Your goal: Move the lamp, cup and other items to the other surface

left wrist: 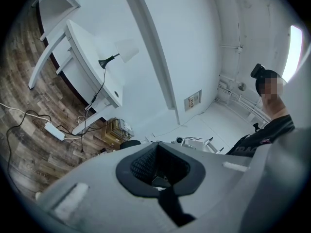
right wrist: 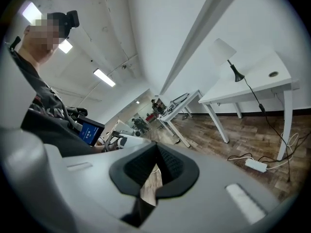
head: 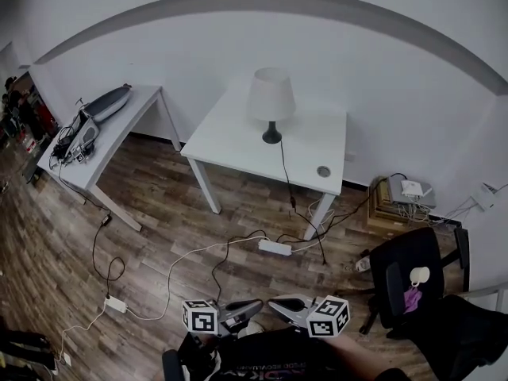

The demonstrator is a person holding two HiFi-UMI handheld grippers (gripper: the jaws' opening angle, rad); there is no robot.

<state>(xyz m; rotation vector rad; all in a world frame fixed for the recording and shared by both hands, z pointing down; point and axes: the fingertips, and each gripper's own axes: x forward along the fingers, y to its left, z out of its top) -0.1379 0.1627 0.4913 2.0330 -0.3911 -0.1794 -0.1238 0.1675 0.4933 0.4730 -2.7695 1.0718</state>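
Right gripper (head: pixel 275 301) (jaws together), floor (head: pixel 159 205) beyond

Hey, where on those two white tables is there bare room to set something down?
Lamp table: bare left of the lamp and in front, from its cord to the left edge. Side table: bare only along the edge facing the lamp table; the rest is crowded with grey devices and cables.

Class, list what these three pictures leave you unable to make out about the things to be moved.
- Cup on the black chair: head view, too small to see its contents.
- Things on the left table: head view, small and tangled in cables.
- Lamp cord's far end: head view, lost among floor cables.
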